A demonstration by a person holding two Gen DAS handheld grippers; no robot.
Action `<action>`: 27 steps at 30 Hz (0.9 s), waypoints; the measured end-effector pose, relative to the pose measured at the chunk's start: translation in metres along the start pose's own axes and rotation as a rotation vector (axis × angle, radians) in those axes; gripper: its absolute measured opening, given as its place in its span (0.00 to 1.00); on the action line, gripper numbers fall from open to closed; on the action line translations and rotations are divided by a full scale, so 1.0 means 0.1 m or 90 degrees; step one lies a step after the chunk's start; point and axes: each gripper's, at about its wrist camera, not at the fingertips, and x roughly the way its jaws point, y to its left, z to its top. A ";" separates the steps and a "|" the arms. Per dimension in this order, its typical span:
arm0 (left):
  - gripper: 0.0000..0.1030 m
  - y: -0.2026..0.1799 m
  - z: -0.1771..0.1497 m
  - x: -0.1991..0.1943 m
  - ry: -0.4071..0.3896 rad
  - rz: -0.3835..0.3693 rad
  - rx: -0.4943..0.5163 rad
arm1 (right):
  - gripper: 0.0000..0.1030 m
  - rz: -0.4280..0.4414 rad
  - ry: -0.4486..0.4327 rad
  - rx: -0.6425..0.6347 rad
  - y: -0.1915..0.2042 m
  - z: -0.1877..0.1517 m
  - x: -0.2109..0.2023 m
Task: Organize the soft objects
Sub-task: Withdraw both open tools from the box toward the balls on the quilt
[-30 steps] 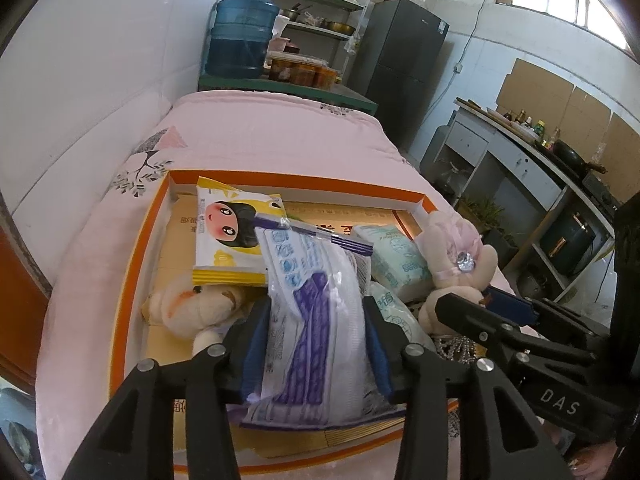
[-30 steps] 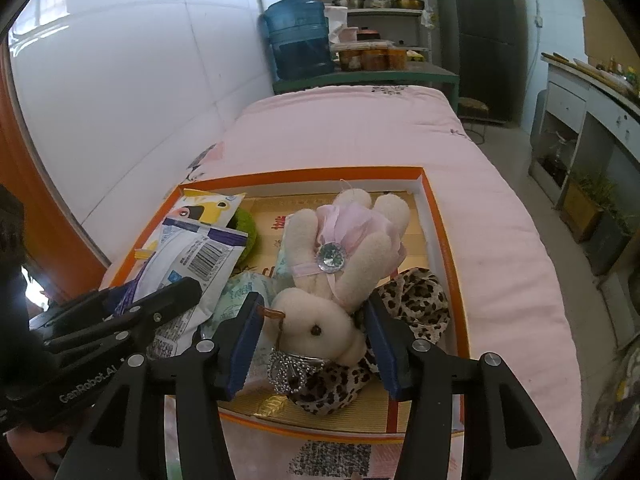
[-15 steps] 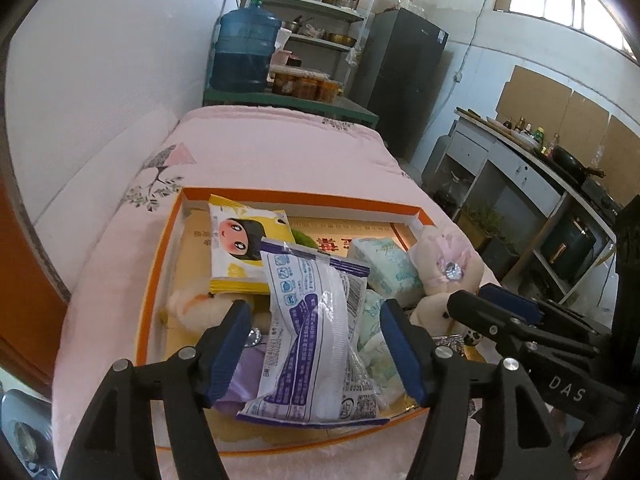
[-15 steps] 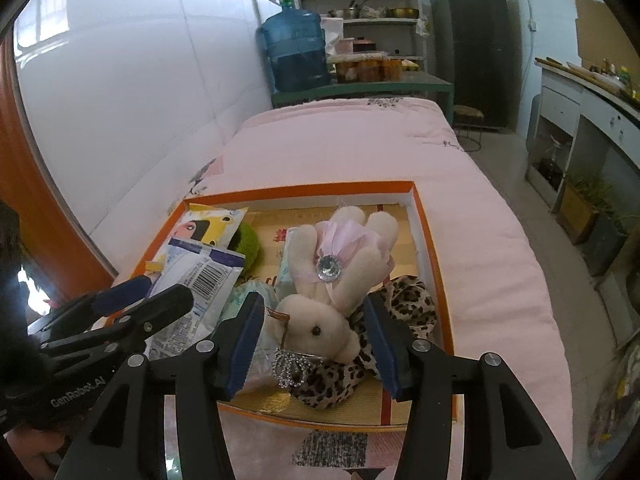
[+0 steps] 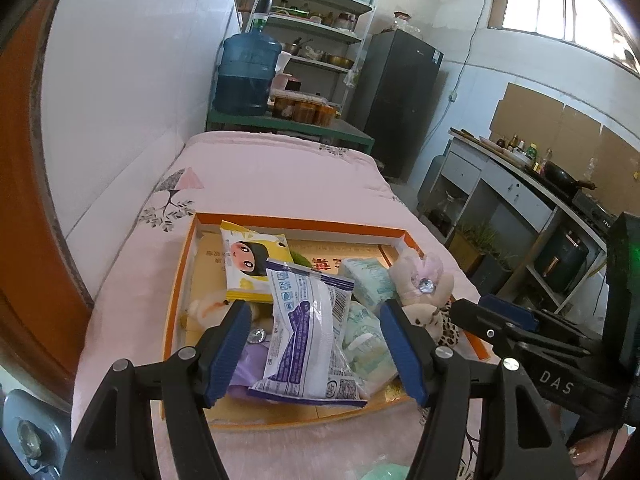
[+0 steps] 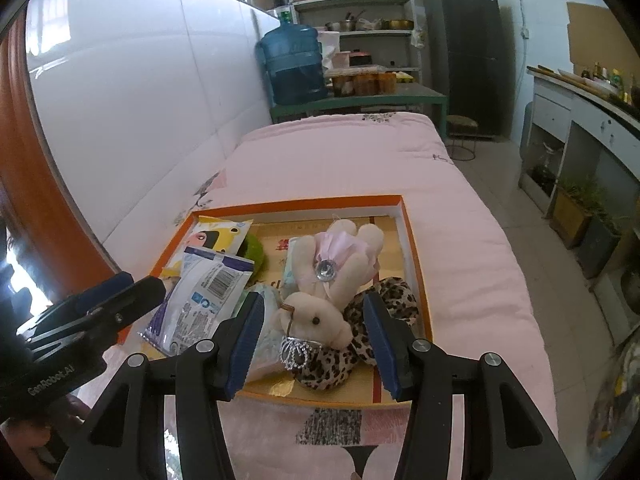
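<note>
An orange-rimmed box [image 5: 304, 223] [image 6: 416, 248] lies on the pink bed and holds several soft objects. A white and purple packet [image 5: 308, 332] [image 6: 204, 296] lies on top at the front. Behind it is a yellow packet with a cartoon face [image 5: 252, 260] [image 6: 218, 234]. A cream bunny plush [image 6: 332, 276] [image 5: 420, 292] lies on a leopard-print item [image 6: 384, 304]. Mint tissue packs [image 5: 368, 280] sit in the middle. My left gripper [image 5: 316, 352] is open and empty above the box's front. My right gripper [image 6: 314, 344] is open and empty in front of the bunny.
The pink bed [image 5: 272, 176] runs back to a green table [image 5: 288, 124] with a blue water jug [image 5: 248, 76]. A white wall [image 5: 120, 100] is on the left. Kitchen cabinets [image 5: 512, 200] and a black fridge [image 5: 396, 100] stand to the right.
My left gripper opened, let go of the white and purple packet and drew back and up. My right gripper also pulled back from the bunny. The packet now rests in the box.
</note>
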 end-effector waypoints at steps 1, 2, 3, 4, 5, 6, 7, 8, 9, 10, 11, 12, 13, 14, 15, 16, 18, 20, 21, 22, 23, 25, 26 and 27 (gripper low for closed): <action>0.65 0.00 0.00 -0.02 -0.002 0.000 0.000 | 0.52 0.000 -0.001 0.000 0.01 0.00 -0.02; 0.65 0.00 -0.01 -0.04 -0.003 0.001 0.000 | 0.52 0.000 -0.002 0.000 0.01 -0.01 -0.04; 0.65 0.00 -0.01 -0.06 -0.003 0.001 0.000 | 0.52 0.000 -0.003 0.000 0.01 -0.02 -0.06; 0.65 0.00 -0.01 -0.07 -0.004 0.001 0.000 | 0.52 0.000 -0.003 0.000 0.01 -0.03 -0.08; 0.65 0.01 -0.01 -0.09 -0.005 0.001 -0.001 | 0.52 0.000 -0.004 0.000 0.02 -0.03 -0.09; 0.65 0.01 -0.02 -0.10 -0.005 0.001 -0.001 | 0.52 0.000 -0.005 -0.001 0.02 -0.03 -0.10; 0.65 0.01 -0.02 -0.12 -0.006 0.002 -0.001 | 0.52 -0.001 -0.006 -0.001 0.02 -0.03 -0.11; 0.65 0.01 -0.02 -0.13 -0.007 0.002 -0.001 | 0.52 -0.001 -0.007 -0.001 0.03 -0.03 -0.12; 0.65 0.01 -0.02 -0.14 -0.008 0.003 -0.001 | 0.52 0.000 -0.007 -0.002 0.04 -0.04 -0.14; 0.65 0.01 -0.03 -0.16 -0.008 0.004 -0.001 | 0.52 0.000 -0.007 -0.003 0.04 -0.05 -0.16; 0.65 0.01 -0.03 -0.16 -0.008 0.003 0.000 | 0.52 0.000 -0.008 -0.003 0.05 -0.06 -0.18; 0.65 0.01 -0.03 -0.16 -0.008 0.003 -0.001 | 0.52 0.001 -0.008 -0.005 0.06 -0.06 -0.20; 0.65 0.02 -0.04 -0.18 -0.009 0.002 -0.001 | 0.52 0.001 -0.008 -0.005 0.07 -0.07 -0.21; 0.65 0.02 -0.04 -0.19 -0.009 0.002 -0.001 | 0.52 0.001 -0.008 -0.007 0.08 -0.08 -0.23; 0.65 0.02 -0.05 -0.21 -0.009 0.002 -0.001 | 0.52 0.002 -0.008 -0.008 0.09 -0.08 -0.24; 0.65 0.02 -0.05 -0.20 -0.010 0.002 -0.001 | 0.52 0.002 -0.008 -0.009 0.10 -0.08 -0.24; 0.65 0.02 -0.06 -0.24 -0.013 0.000 -0.002 | 0.52 0.002 -0.009 -0.010 0.12 -0.10 -0.27; 0.65 0.02 -0.08 -0.28 -0.015 -0.002 -0.002 | 0.52 0.003 -0.010 -0.009 0.12 -0.12 -0.30; 0.65 0.02 -0.09 -0.31 -0.016 -0.001 -0.001 | 0.52 0.003 -0.009 -0.009 0.13 -0.13 -0.31; 0.65 0.03 -0.10 -0.32 -0.016 -0.001 -0.001 | 0.52 0.004 -0.008 -0.010 0.13 -0.15 -0.33; 0.65 0.03 -0.11 -0.35 -0.017 -0.002 -0.002 | 0.52 0.004 -0.008 -0.010 0.14 -0.16 -0.34; 0.65 0.03 -0.14 -0.39 -0.019 -0.003 -0.003 | 0.52 0.005 -0.008 -0.011 0.16 -0.19 -0.37; 0.65 0.04 -0.15 -0.41 -0.020 -0.003 -0.003 | 0.52 0.006 -0.008 -0.012 0.18 -0.21 -0.39; 0.65 0.04 -0.16 -0.44 -0.021 -0.002 -0.002 | 0.52 0.006 -0.008 -0.014 0.19 -0.22 -0.40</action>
